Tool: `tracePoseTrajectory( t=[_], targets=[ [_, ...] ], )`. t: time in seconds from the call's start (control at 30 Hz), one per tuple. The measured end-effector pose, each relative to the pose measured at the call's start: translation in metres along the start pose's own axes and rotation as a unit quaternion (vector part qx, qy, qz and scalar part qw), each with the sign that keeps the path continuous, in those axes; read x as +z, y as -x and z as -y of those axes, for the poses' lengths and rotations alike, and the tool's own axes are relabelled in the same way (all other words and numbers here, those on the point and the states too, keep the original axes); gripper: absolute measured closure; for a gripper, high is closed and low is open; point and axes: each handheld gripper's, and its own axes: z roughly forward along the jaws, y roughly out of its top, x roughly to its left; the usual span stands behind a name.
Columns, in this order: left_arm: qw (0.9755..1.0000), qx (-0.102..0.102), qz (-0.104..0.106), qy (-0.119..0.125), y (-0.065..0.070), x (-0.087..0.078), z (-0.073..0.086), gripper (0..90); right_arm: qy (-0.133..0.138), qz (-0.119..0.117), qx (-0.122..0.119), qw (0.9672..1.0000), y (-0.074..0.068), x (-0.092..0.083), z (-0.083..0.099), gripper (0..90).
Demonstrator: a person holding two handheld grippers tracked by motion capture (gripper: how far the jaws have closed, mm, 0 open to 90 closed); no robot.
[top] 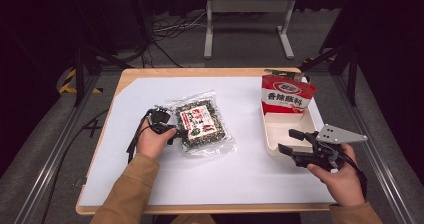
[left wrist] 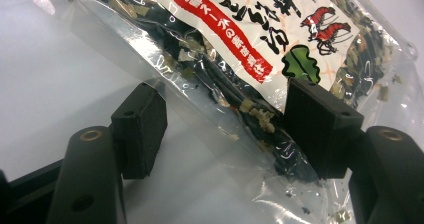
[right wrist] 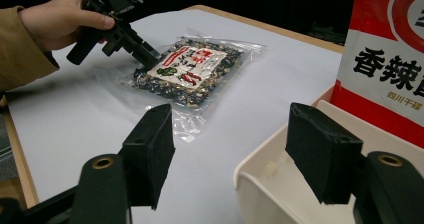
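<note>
A clear bag of dark dried seaweed mix point(top: 202, 124) with a red-and-white label lies flat on the white sheet near the table's middle. My left gripper point(top: 174, 129) is at the bag's left edge. In the left gripper view the bag point(left wrist: 260, 39) runs between the jaws of my left gripper point(left wrist: 230, 129), which stand apart: one pad point(left wrist: 320, 129) rests against the filled part and the other point(left wrist: 140, 134) sits beside the clear rim. My right gripper point(top: 290, 141) hovers open at the near end of a white tray point(top: 272, 151), with nothing between its fingers. A red snack pouch point(top: 286, 96) stands in the tray's far end.
The white sheet point(top: 225, 179) covers a wooden table whose edge runs along the front and sides. A white metal frame point(top: 247, 4) and cables lie on the floor beyond. From the right gripper view the tray's rim point(right wrist: 250, 171) is just ahead and the pouch point(right wrist: 385, 69) rises at right.
</note>
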Motion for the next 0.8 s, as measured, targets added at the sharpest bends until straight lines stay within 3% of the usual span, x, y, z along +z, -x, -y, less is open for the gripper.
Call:
tracePoseTrajectory(
  t=[0.13,0.27,0.43,0.67,0.8],
  targets=[
    [1.0000,-0.006,0.005,0.003,0.003,0.002,-0.001,39.3,-0.001,0.002,0.002,1.0000,0.000,-0.001,0.002,35.9],
    [0.9993,-0.010,0.033,0.015,0.002,0.005,0.000,53.5,0.000,0.005,0.003,1.0000,0.000,-0.004,0.002,35.9],
    [0.9990,-0.011,0.039,0.022,0.005,0.005,-0.001,63.4,0.003,0.008,0.004,1.0000,0.000,-0.007,0.003,36.0],
    [0.9945,-0.037,0.085,0.049,0.002,0.004,0.001,76.2,0.005,0.011,0.007,0.9999,0.000,-0.010,0.004,35.8],
    [0.9922,-0.022,0.097,0.075,0.007,-0.005,0.000,80.3,0.004,0.011,0.008,0.9999,0.000,-0.009,0.005,35.8]
  ],
)
